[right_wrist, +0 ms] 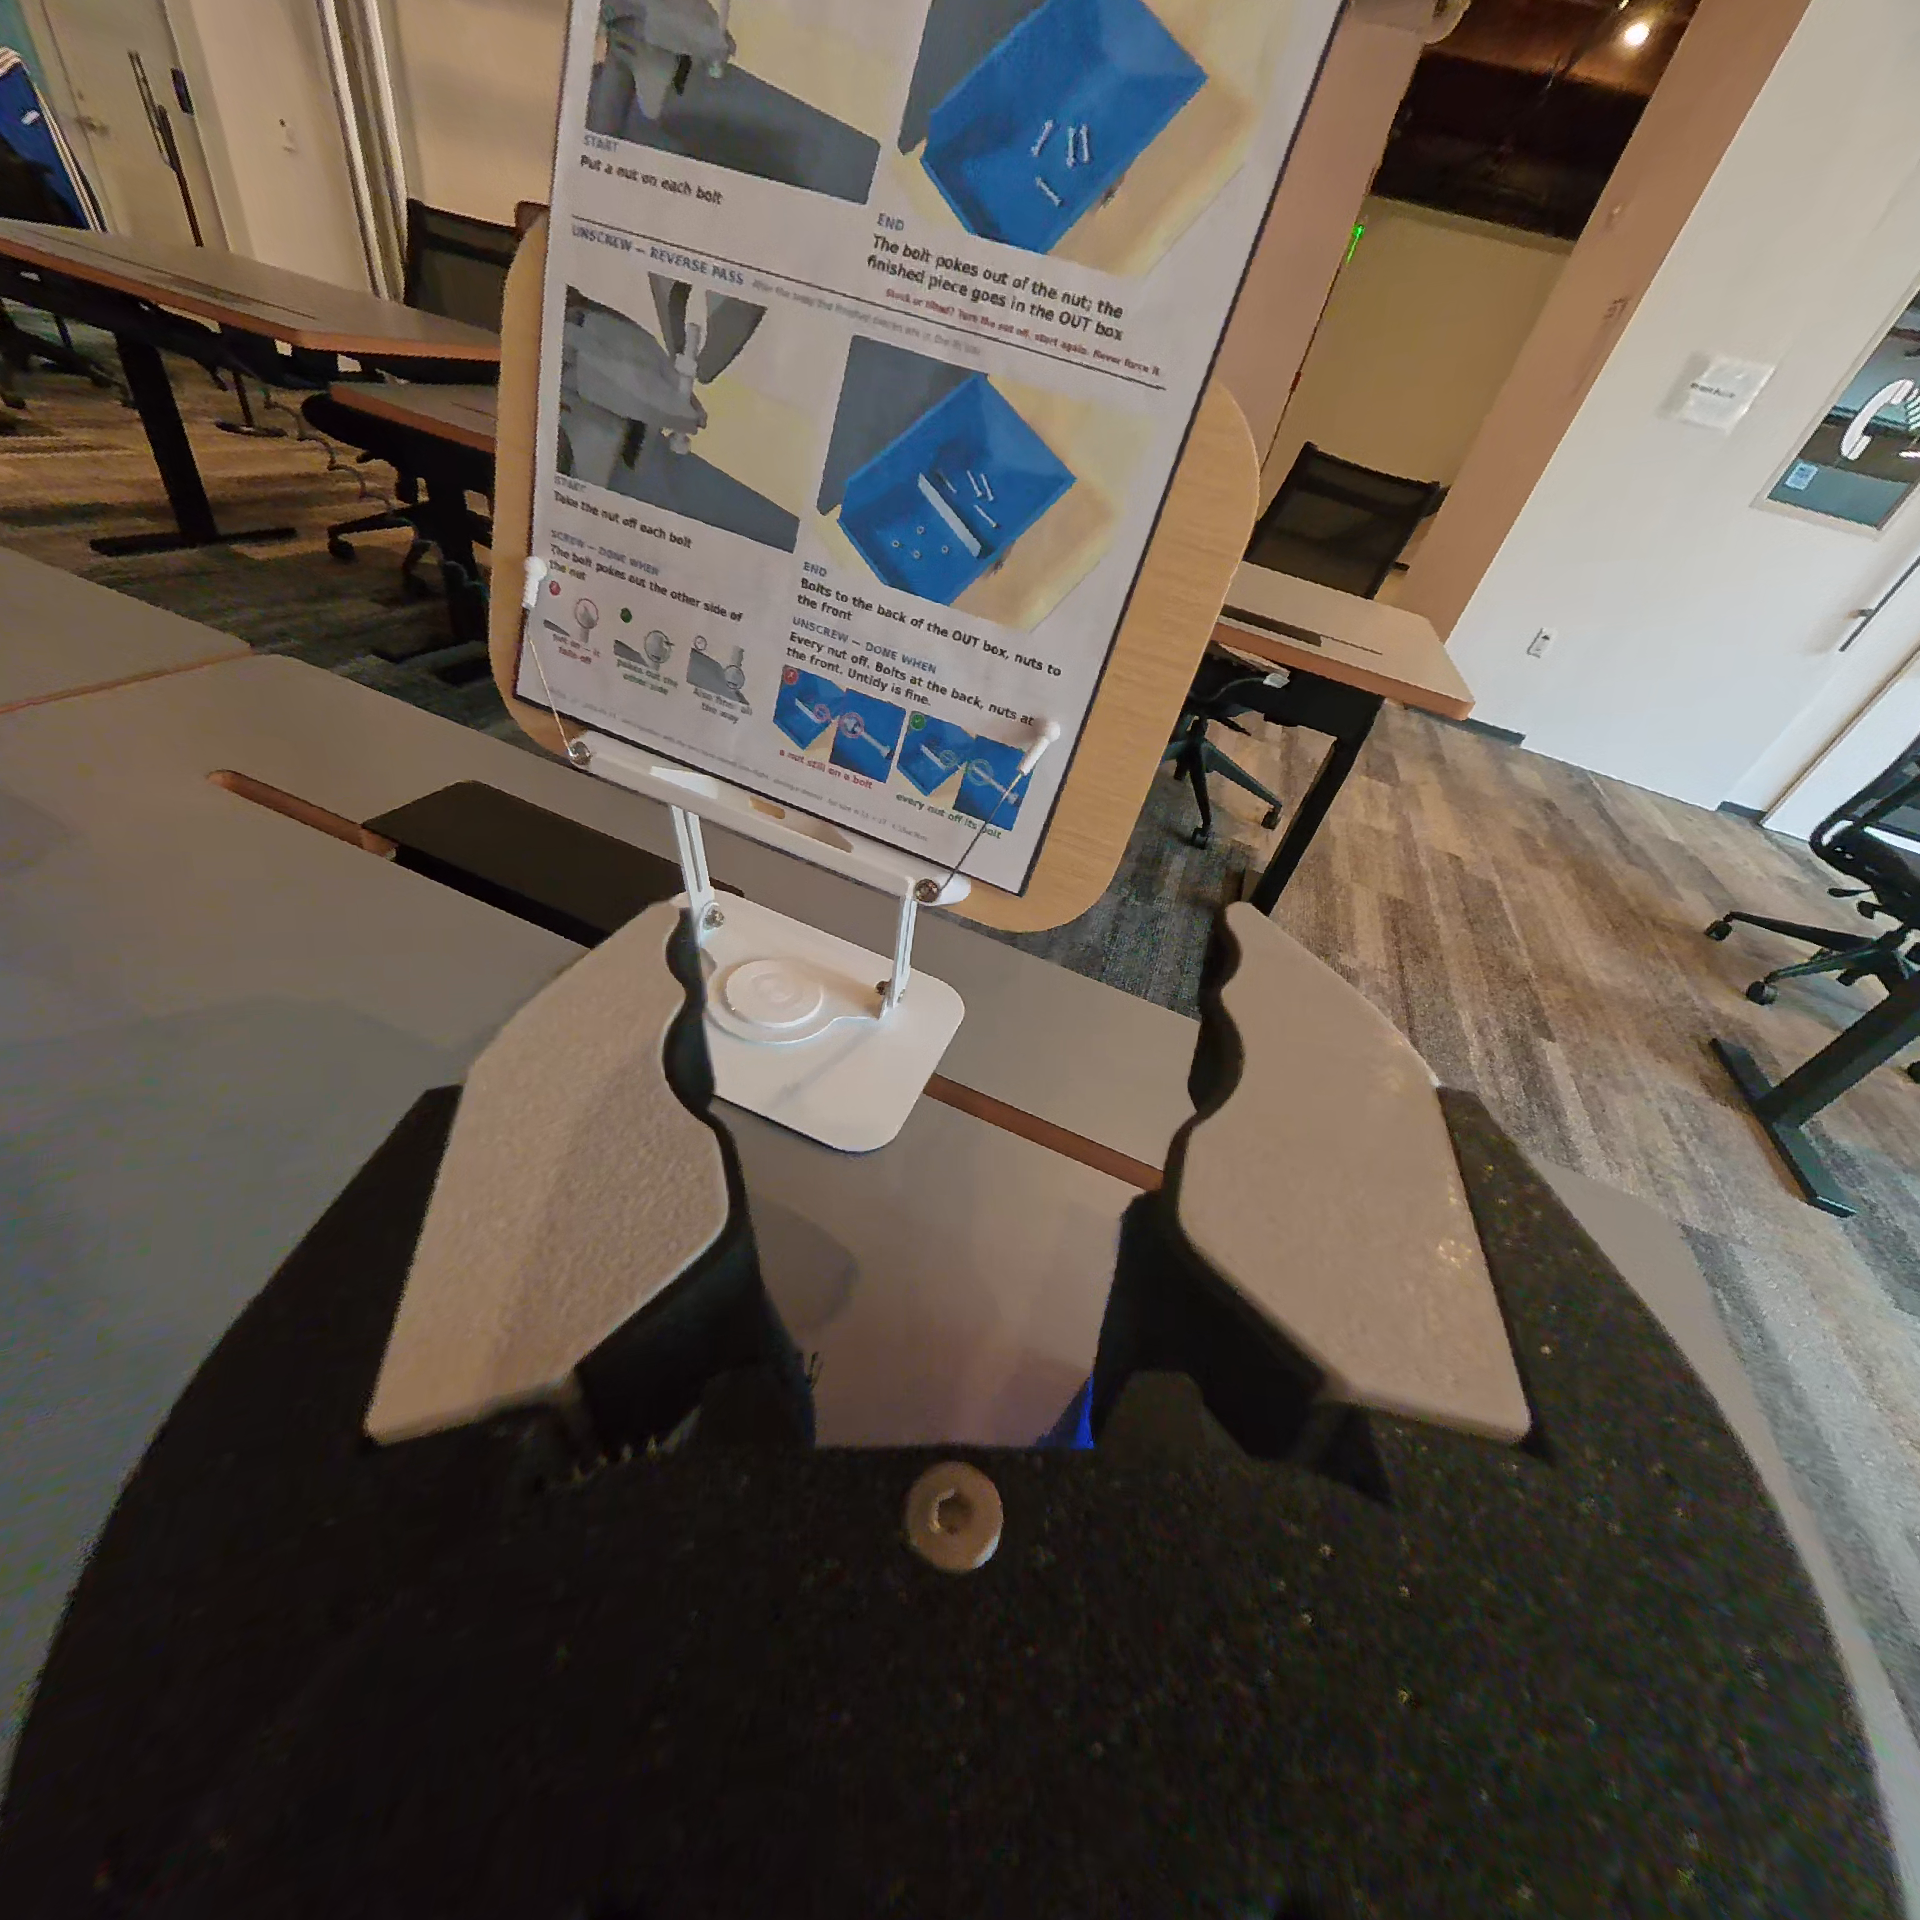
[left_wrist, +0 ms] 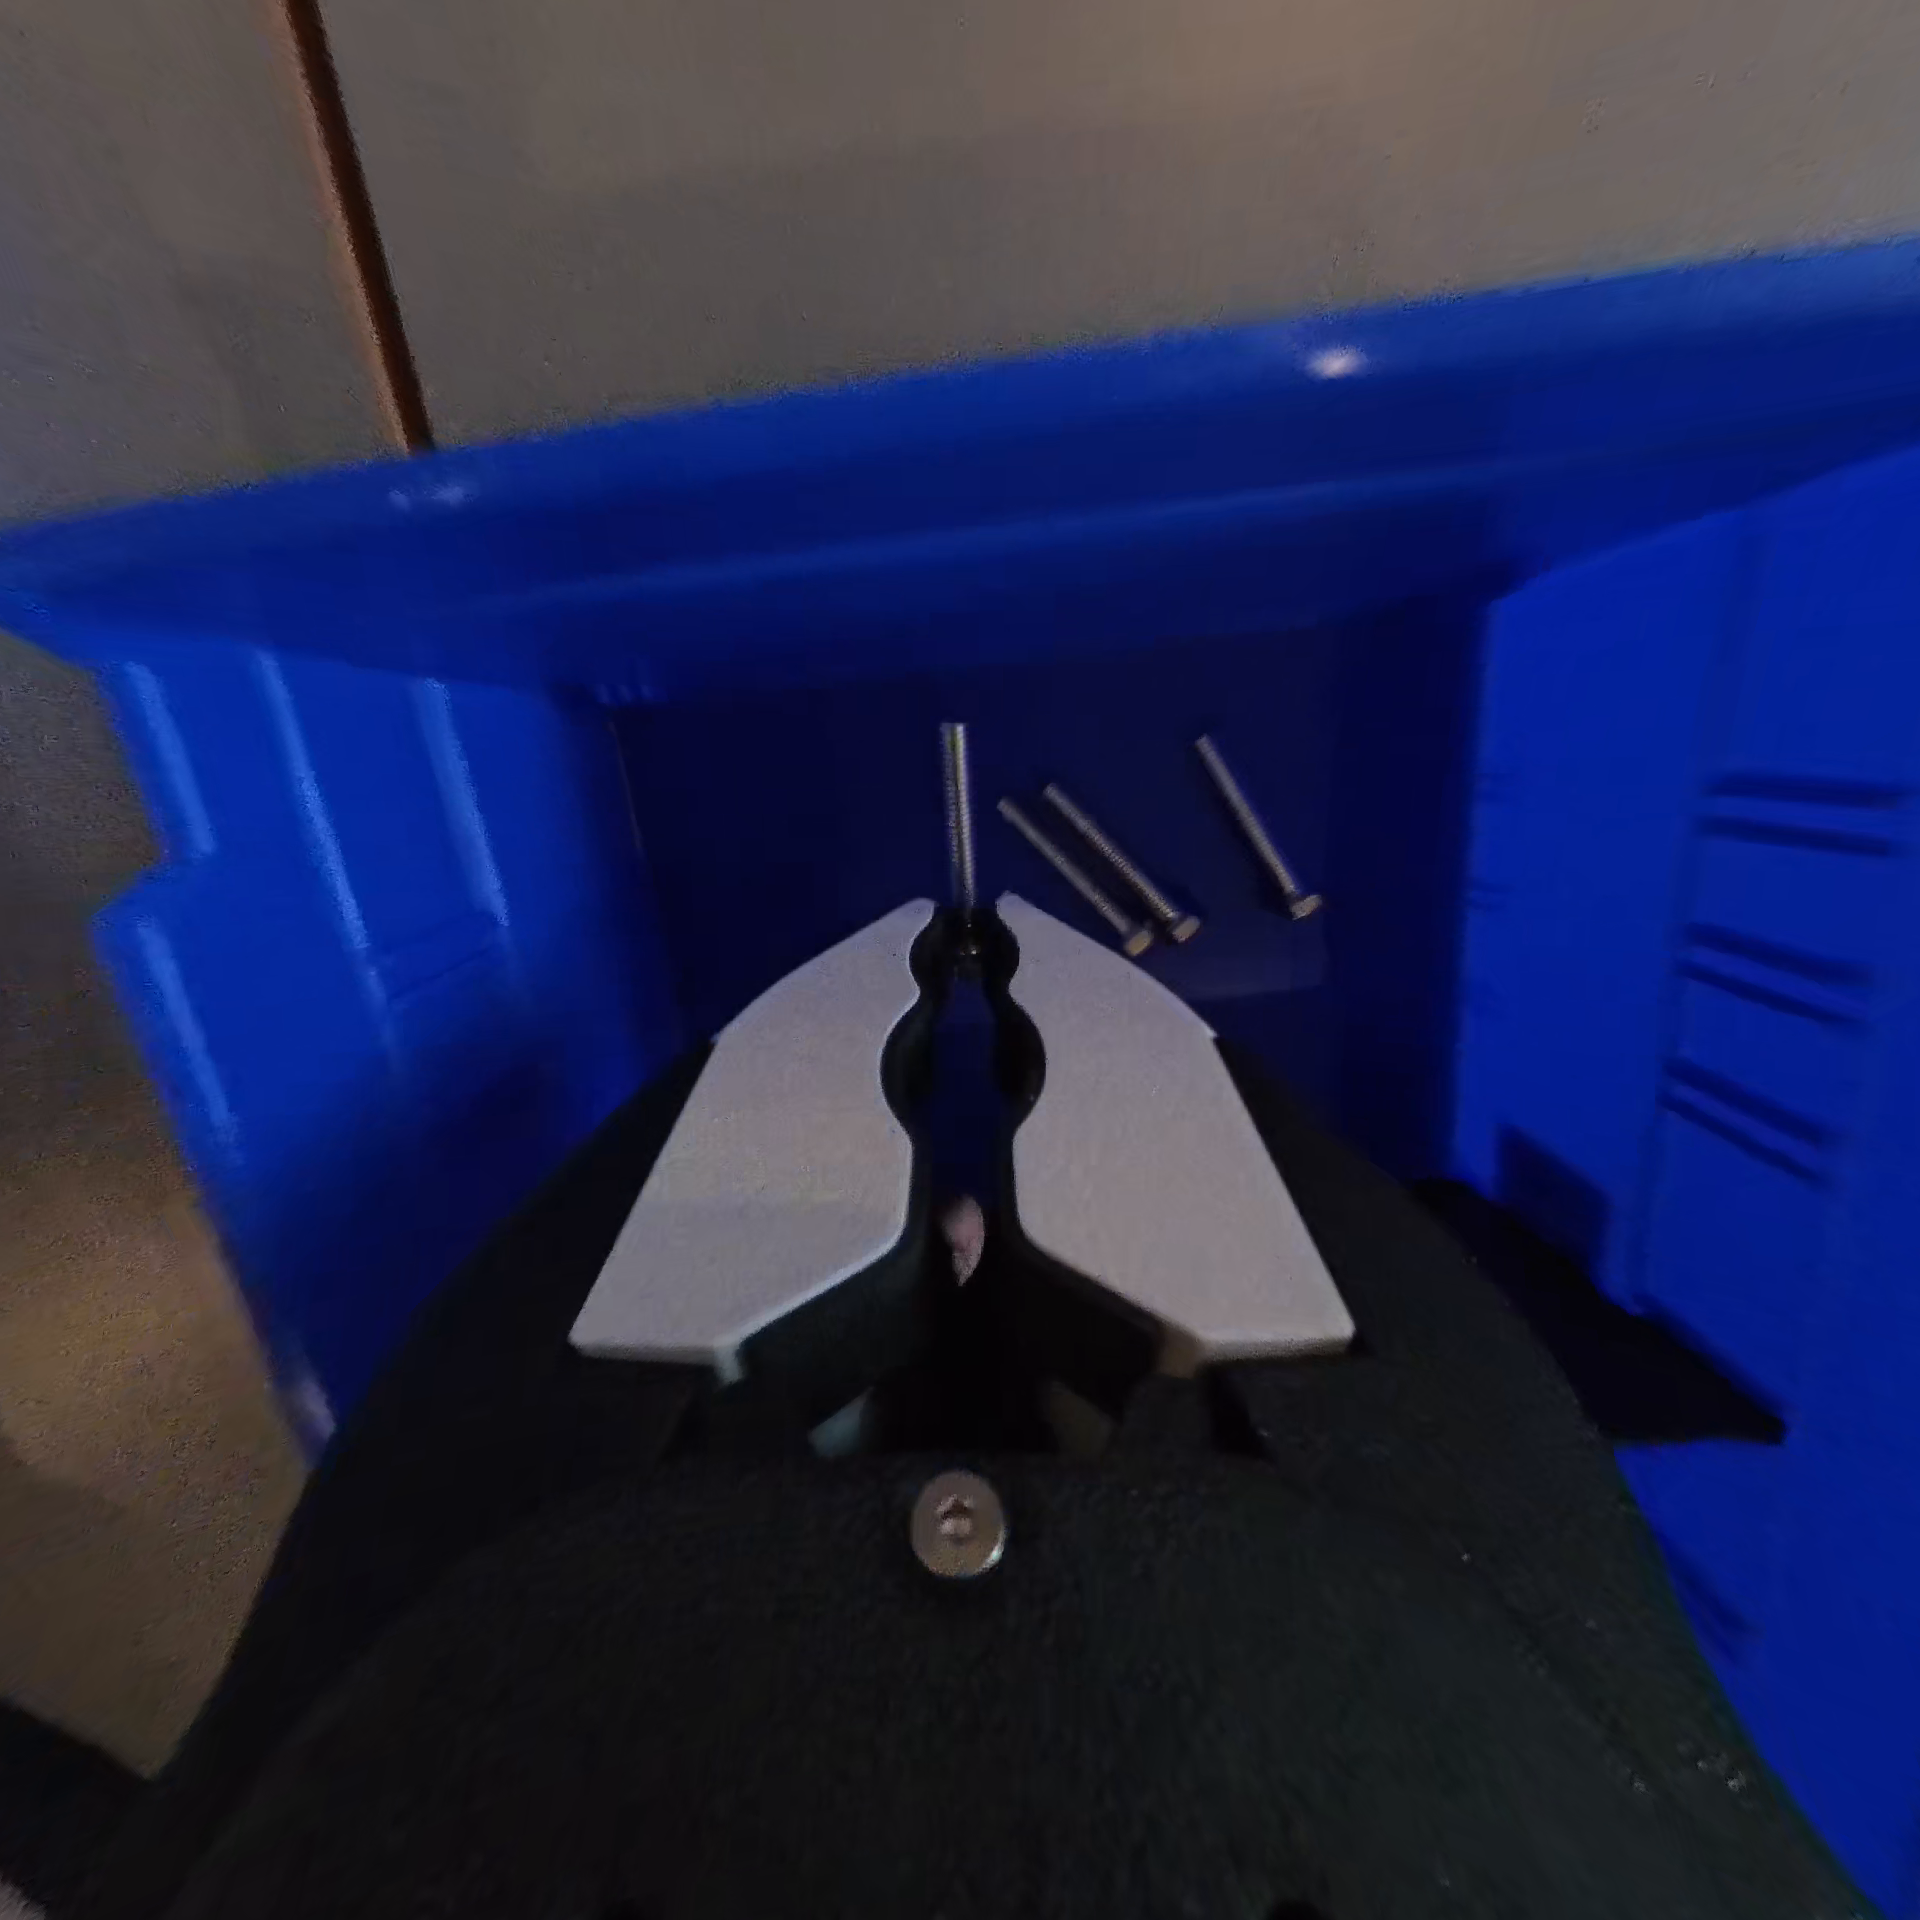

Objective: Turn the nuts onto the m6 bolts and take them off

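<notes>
In the left wrist view my left gripper (left_wrist: 966,920) is inside a blue bin (left_wrist: 727,540). Its fingertips are shut on the head end of a silver bolt (left_wrist: 958,810), whose threaded shaft points straight ahead beyond the tips. Three more bolts lie loose on the bin floor to the right: two side by side (left_wrist: 1075,878) (left_wrist: 1122,862) and one farther right (left_wrist: 1252,821). No nut shows in either view. In the right wrist view my right gripper (right_wrist: 951,925) is wide open and empty above a grey table (right_wrist: 208,987).
An instruction sheet (right_wrist: 831,416) on a wooden board stands on a white stand (right_wrist: 831,1049) just ahead of the right gripper. Desks and office chairs (right_wrist: 1340,520) stand behind it. The bin's walls (left_wrist: 1714,935) close in around the left gripper. Across from one pair of fingers to the other is roughly 70 centimetres.
</notes>
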